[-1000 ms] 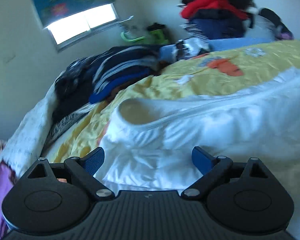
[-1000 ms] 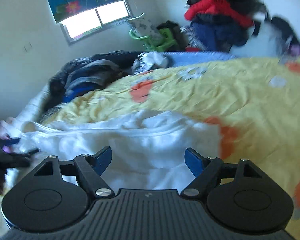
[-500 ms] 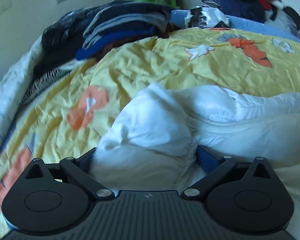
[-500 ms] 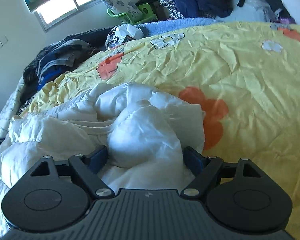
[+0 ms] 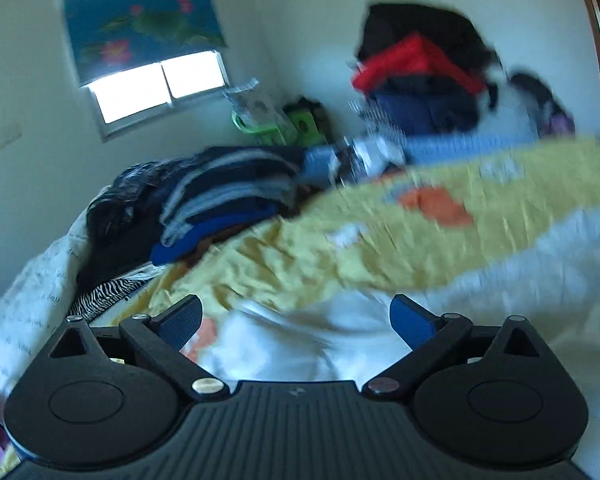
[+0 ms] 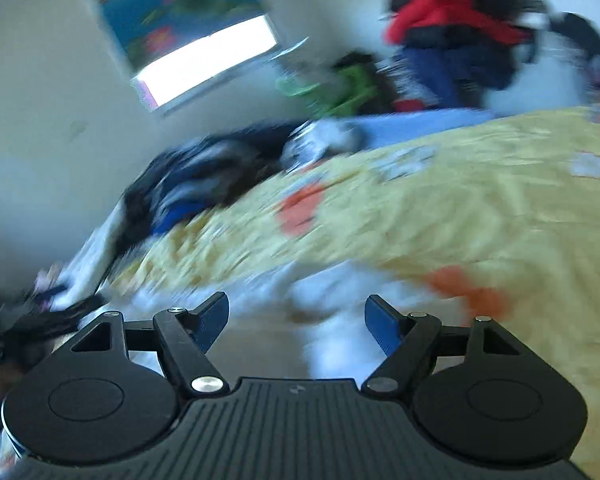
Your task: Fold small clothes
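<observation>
Two tools, left tool (image 5: 296,320) and right tool (image 6: 297,322), gape apart above the white garment (image 5: 300,344) on the bed (image 6: 480,216).

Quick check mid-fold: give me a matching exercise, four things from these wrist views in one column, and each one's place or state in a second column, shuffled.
Things
1. left tool
2. crumpled white cloth garment
3. stack of dark blue and grey folded clothes
4. lotus-print roller blind

Places or states
A. pulled partway down over the bright window
B. lying on the yellow flowered bedsheet just ahead of the blue pads
C. jaws spread, gripping nothing
D. piled at the far left of the bed, near the wall

Pairs: 1-C, 2-B, 3-D, 4-A
</observation>
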{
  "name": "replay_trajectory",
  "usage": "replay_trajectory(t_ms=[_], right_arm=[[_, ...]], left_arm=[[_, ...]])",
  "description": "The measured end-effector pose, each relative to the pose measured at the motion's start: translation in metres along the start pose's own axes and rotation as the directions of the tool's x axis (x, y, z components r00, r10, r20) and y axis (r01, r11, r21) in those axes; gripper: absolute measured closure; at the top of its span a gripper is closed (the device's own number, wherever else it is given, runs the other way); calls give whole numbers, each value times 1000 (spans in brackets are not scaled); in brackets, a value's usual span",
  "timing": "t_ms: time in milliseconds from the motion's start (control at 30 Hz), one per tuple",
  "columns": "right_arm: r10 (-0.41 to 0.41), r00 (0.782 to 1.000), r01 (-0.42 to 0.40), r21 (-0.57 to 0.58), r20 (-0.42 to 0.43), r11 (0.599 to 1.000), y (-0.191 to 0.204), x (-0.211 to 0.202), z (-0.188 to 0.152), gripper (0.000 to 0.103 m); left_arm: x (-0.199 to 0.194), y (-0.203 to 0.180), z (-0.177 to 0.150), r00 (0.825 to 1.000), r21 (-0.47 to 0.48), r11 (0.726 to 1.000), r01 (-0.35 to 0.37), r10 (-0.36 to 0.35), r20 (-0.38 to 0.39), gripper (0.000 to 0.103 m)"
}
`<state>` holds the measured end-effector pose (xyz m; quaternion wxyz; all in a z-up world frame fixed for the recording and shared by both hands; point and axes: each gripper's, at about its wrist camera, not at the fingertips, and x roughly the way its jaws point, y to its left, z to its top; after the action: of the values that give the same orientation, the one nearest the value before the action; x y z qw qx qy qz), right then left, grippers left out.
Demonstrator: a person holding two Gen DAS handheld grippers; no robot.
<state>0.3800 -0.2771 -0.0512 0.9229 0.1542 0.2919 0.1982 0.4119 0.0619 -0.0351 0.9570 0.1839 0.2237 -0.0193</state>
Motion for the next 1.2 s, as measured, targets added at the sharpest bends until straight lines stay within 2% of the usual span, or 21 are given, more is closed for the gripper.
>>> replay_trajectory(t_ms=[100, 200, 267, 367, 433, 500, 533, 600, 667, 700, 767, 833, 867, 933, 1000, 1033, 1100, 1167, 1200], right_arm=[[-38, 997, 40, 23, -69, 999, -8, 24, -2, 30], [-4, 994, 17, 120, -107, 993, -32, 36, -5, 31], [21, 993, -2, 155, -116, 988, -40, 40, -9, 33], [21, 992, -4, 140, -123, 990, -39, 45, -14, 34], [21, 992, -3, 143, -122, 990, -38, 45, -18, 32], [15, 994, 10, 219, -111, 976, -40, 31, -12, 31], [24, 995, 2, 268, -93, 963, -42, 20, -7, 30], [87, 996, -91, 370, 27, 925, -52, -31, -8, 28], [110, 986, -156, 443, 128, 883, -62, -78, -25, 14], [108, 983, -167, 476, 150, 863, -67, -98, -38, 7], [92, 987, -149, 558, 130, 817, -74, -129, -70, 9], [101, 988, -153, 636, 118, 756, -79, -149, -108, 9], [106, 989, -150, 677, 106, 721, -81, -156, -127, 9], [117, 990, -141, 725, 84, 674, -84, -159, -153, 9], [122, 988, -152, 758, 96, 635, -84, -158, -171, 11], [132, 985, -170, 760, 112, 627, -81, -158, -172, 9], [179, 973, -223, 782, 144, 582, -76, -151, -174, 9], [211, 968, -231, 804, 134, 548, -69, -140, -175, 8], [216, 969, -225, 800, 122, 557, -65, -137, -175, 8]], left_arm=[[27, -9, -7, 997, 2, 1000, 2, -2, -82, 2], [47, -3, -19, 987, -52, 998, 29, -37, -154, 1], [51, 2, -23, 983, -86, 995, 46, -60, -175, 0], [53, 3, -32, 984, -117, 992, 38, -58, -170, 0], [52, -2, -37, 988, -104, 994, 15, -31, -154, 0], [42, -4, -34, 990, -85, 996, -8, -4, -142, 0], [31, -1, -32, 990, -88, 996, -14, 2, -141, 2], [0, 18, -28, 995, -158, 987, 4, -21, -102, 1], [-47, 53, -41, 997, -315, 948, 42, -59, -44, 1], [-67, 70, -52, 997, -391, 919, 52, -72, -35, 1], [-101, 101, -85, 994, -554, 831, 48, -94, -54, 1], [-121, 121, -118, 987, -654, 756, 5, -107, -117, 1], [-126, 126, -131, 983, -682, 731, -18, -112, -147, 1], [-130, 134, -151, 972, -713, 700, -44, -136, -193, 1], [-128, 141, -164, 960, -757, 649, -71, -162, -228, 1], [-125, 145, -169, 953, -791, 608, -73, -190, -234, 1], [-119, 148, -176, 943, -839, 539, -69, -240, -231, 1], [-110, 148, -180, 934, -886, 459, -69, -282, -219, 1], [-106, 147, -179, 935, -896, 439, -67, -287, -211, 1]])
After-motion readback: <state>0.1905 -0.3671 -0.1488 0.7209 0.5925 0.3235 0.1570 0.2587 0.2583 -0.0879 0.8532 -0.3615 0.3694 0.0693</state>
